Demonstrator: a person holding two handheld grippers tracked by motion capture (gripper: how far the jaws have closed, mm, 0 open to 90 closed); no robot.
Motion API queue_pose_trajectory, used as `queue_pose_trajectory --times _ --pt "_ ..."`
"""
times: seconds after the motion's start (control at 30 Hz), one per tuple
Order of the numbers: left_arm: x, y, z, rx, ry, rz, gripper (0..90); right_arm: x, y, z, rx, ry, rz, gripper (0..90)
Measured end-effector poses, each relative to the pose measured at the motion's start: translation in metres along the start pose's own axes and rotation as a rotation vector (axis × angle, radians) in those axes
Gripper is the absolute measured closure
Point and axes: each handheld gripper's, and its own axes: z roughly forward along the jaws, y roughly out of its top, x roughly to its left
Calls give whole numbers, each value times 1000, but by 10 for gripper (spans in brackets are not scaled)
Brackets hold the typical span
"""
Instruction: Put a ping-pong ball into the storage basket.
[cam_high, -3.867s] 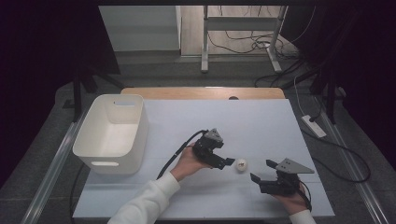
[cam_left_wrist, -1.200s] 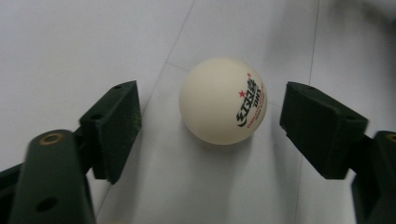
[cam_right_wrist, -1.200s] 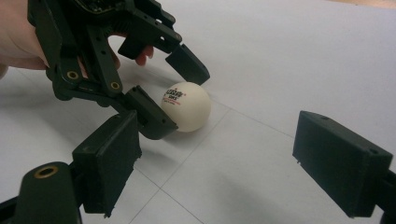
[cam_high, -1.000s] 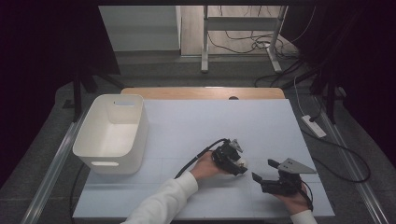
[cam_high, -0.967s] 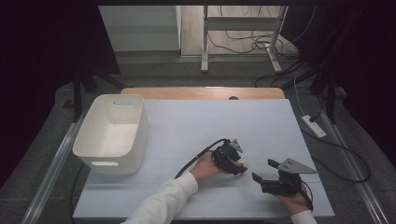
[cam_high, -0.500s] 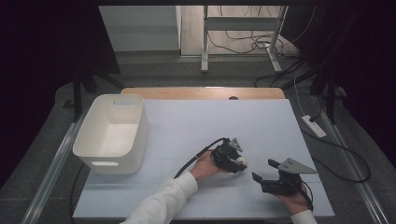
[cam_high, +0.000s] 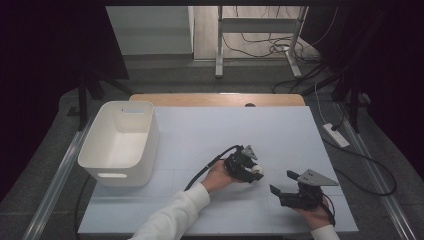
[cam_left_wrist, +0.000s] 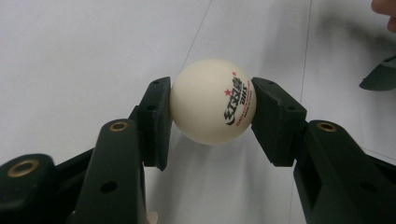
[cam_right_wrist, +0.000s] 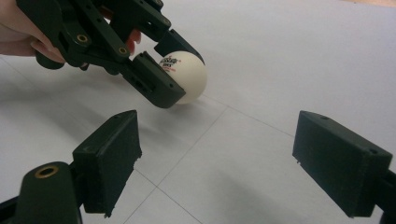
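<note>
Left gripper view: fingers clamp ball (right gripper agape).

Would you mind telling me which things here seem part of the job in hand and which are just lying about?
Likely in use:
- ping-pong ball, gripped by the left gripper
- white bin, probably where it goes
- right gripper, jaws apart, idle

Just lying about:
- power strip on the floor
- cables beyond the table
</note>
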Motion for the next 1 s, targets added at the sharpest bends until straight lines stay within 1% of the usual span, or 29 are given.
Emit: queue_pose_trajectory --times 0.17,0.27,0.37,0.4,0.47,0.5,0.57,0.6,0.67,0.73,0.83,0.93,1.0 --pt "0 0 -5 -4 7 2 510 0 0 0 0 -1 1 146" --pt "0 0 -10 -16 12 -5 510 0 0 0 0 -1 1 146" --pt "0 1 -13 -20 18 4 510 0 0 0 -1 -2 1 147" --pt "0 1 -16 -29 18 3 510 0 0 0 -1 -2 1 147" --pt "0 1 -19 -30 27 3 510 0 0 0 1 -2 1 147" --pt "0 1 -21 -38 30 -4 510 0 0 0 1 -2 1 147" --pt "0 0 -23 -34 36 -1 509 1 0 0 1 -2 0 147" --pt "2 0 -26 -26 44 7 509 1 0 1 0 -2 0 147" --pt "2 0 -32 -30 57 4 509 1 0 1 0 -2 1 146" --pt "3 -1 -36 -41 61 -4 509 1 0 0 0 -2 2 147" --pt "3 -2 -43 -44 78 -1 509 1 0 1 1 -3 0 147" --pt "3 -2 -50 -60 84 -12 509 2 0 1 1 -2 0 146" --pt "3 -3 -53 -65 89 -9 509 2 1 1 2 -1 -1 146"
